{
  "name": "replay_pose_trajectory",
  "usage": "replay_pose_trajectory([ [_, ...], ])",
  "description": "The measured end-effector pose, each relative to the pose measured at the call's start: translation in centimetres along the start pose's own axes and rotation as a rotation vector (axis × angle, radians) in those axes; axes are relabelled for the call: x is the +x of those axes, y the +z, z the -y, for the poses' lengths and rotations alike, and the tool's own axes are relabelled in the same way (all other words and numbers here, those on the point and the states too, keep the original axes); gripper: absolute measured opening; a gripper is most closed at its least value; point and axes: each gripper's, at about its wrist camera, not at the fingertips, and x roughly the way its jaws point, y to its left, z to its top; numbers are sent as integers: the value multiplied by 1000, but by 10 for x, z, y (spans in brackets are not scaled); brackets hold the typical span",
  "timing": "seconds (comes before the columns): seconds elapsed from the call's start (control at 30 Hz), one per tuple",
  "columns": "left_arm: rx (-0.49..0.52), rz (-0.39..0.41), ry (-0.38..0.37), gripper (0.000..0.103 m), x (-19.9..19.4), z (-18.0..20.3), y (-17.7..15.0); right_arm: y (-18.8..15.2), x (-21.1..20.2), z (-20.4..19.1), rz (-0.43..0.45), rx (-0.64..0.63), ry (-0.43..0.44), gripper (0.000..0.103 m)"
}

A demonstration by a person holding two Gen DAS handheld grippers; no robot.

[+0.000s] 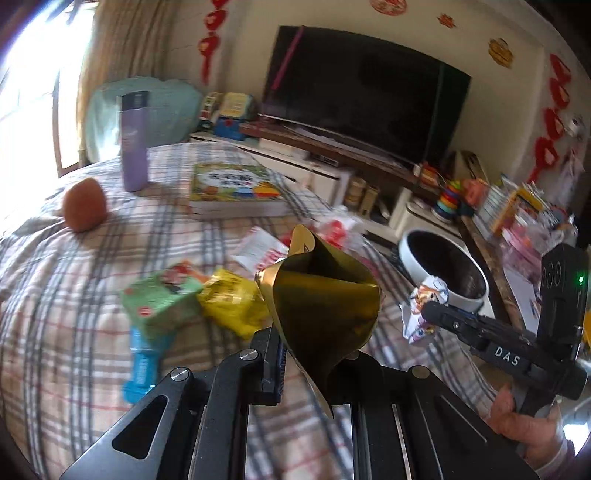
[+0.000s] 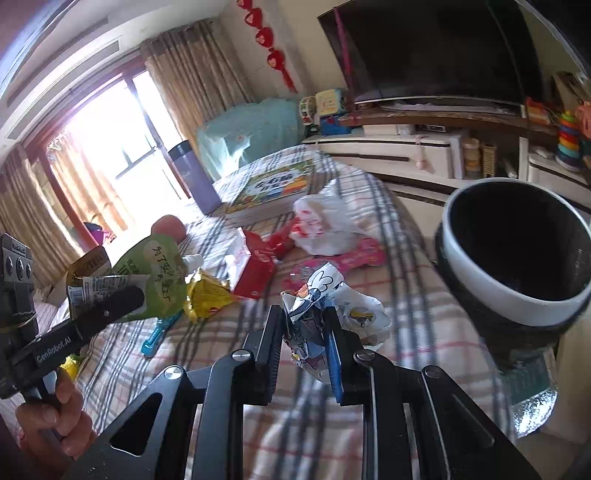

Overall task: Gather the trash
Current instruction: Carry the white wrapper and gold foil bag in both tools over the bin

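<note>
Both grippers loaded, bin (image 2: 517, 254) beside table edge.
L gripper (image 1: 314, 354) clamped on gold wrapper (image 1: 325, 295); R gripper (image 2: 304, 343) clamped on crumpled white wrapper (image 2: 317, 306), near bin; bin interior dark, contents unclear.

A: What stands at the far left of the plaid cloth (image 1: 74, 295)?

B: A purple bottle (image 1: 132, 142), upright, with a brown rounded thing (image 1: 85, 209) nearer and further left, perhaps a fruit; the blur hides which.

A: And right of the bottle?

B: A picture book (image 1: 236, 190) lying flat. Beyond it a dark television (image 1: 365, 92) sits on a low cabinet (image 1: 295, 162), toys (image 1: 231, 110) at its left end. Red ornaments (image 1: 210, 33) hang on the wall beside the curtain (image 2: 195, 85).
</note>
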Motion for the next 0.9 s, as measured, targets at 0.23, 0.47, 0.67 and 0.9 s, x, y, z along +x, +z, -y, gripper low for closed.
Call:
replay_pose_trajectory([
  [0.23,41,-35,-45,11,22,28,6,1,-18,27,24,40,-21,22],
  [0.47,81,-70,-77,11,44,50,11,2,-29,50,40,73,-41,22],
  [0.67,114,-91,-103,11,63,71,15,6,-40,74,60,103,-74,22],
  [0.9,146,-110,-133,11,84,89,24,12,-51,99,77,128,-111,22],
])
